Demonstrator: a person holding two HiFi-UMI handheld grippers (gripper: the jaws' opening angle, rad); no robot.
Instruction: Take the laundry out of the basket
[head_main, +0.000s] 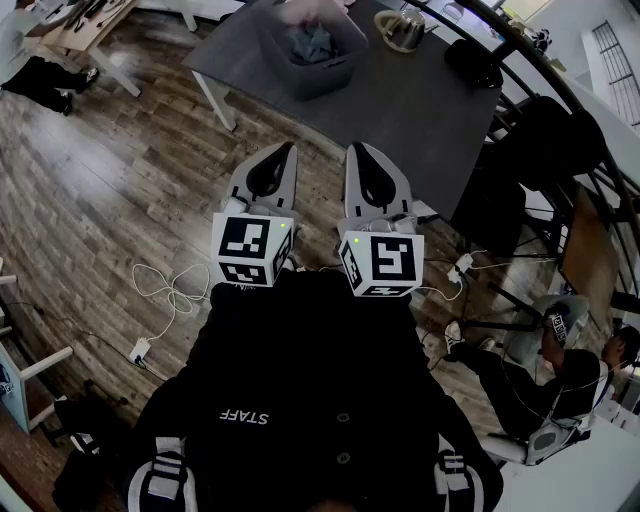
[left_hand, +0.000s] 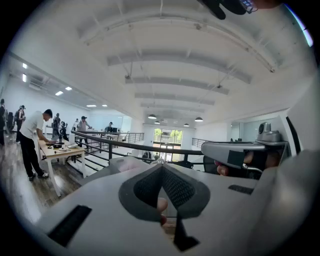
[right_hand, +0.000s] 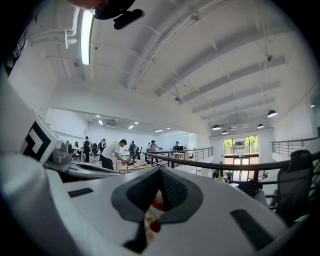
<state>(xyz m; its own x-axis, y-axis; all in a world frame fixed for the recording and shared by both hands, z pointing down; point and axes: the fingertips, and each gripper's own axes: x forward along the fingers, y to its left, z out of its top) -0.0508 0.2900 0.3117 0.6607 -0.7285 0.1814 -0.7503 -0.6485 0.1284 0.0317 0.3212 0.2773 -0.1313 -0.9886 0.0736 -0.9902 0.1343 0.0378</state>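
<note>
- Left gripper (head_main: 281, 156): white hard-plastic shell, fingers (left_hand: 172, 185) together, dark textured pads meeting at a point. Nothing clamped.
- Right gripper (head_main: 360, 156): same build, fingers (right_hand: 172, 187) together, nothing between them.
- Both are held close to the person's chest, side by side, tips aimed toward the table (head_main: 400, 115). Each carries a white cube with black square markers at the rear.
- Table: dark grey matte top, white legs, on a brown wood-plank floor (head_main: 120, 170).
- Basket (head_main: 322, 75): grey plastic, rectangular with rounded corners, sits at the table's far side, well apart from both grippers.
- Laundry (head_main: 310, 42): crumpled grey-blue cloth, soft folds, lying inside the basket below its rim.
- Shiny metal kettle (head_main: 400, 30) stands on the table just right of the basket.
- White cable (head_main: 175, 290) lies in loose loops on the floor, to the person's left.
</note>
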